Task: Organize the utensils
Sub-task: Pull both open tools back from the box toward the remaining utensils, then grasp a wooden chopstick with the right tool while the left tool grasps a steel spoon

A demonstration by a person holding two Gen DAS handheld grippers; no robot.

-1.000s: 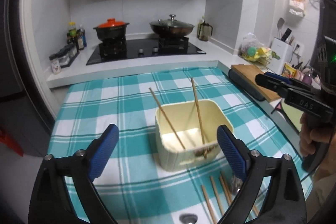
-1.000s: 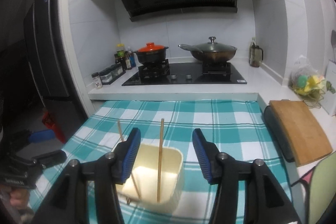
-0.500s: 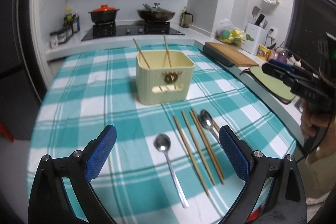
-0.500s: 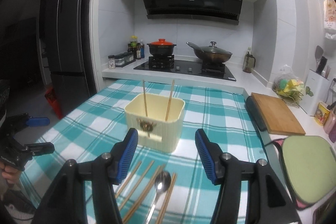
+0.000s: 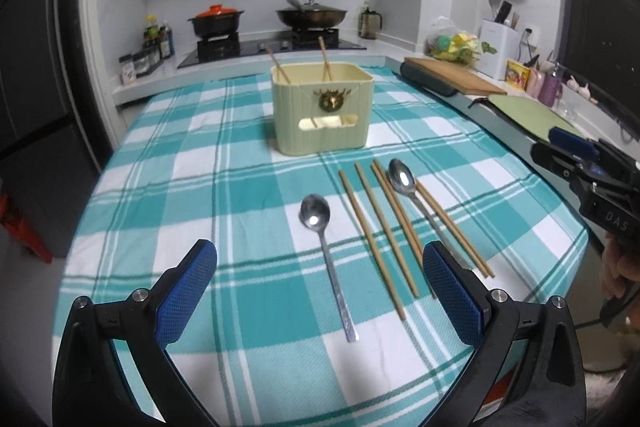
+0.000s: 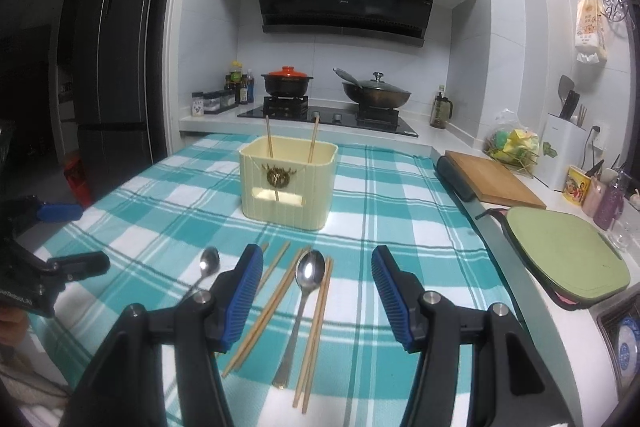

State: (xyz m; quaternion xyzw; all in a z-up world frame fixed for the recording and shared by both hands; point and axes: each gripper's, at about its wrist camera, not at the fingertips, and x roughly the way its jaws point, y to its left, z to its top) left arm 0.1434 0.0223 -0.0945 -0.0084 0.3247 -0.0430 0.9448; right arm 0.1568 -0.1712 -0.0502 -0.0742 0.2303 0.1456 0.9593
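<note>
Left gripper (image 5: 320, 283): was held wide apart, nothing gripped, above the table's near edge.
Right gripper (image 6: 318, 293): was spread wide, empty, over a spoon (image 6: 304, 299).
Utensils: loose chopsticks (image 5: 376, 235) and a second spoon (image 5: 324, 251) were laid near the front edge.
Box (image 5: 322, 107): was set mid-table (image 5: 200, 187), two chopsticks inside.
Room: bare cloth was seen leftward.

checked tablecloth (image 5: 224, 195) | red-lidded pot (image 6: 287, 79) | wok (image 6: 377, 94) | cutting board (image 6: 494, 179)

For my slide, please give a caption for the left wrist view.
Open left gripper above two spoons and loose chopsticks before a cream box.
</note>
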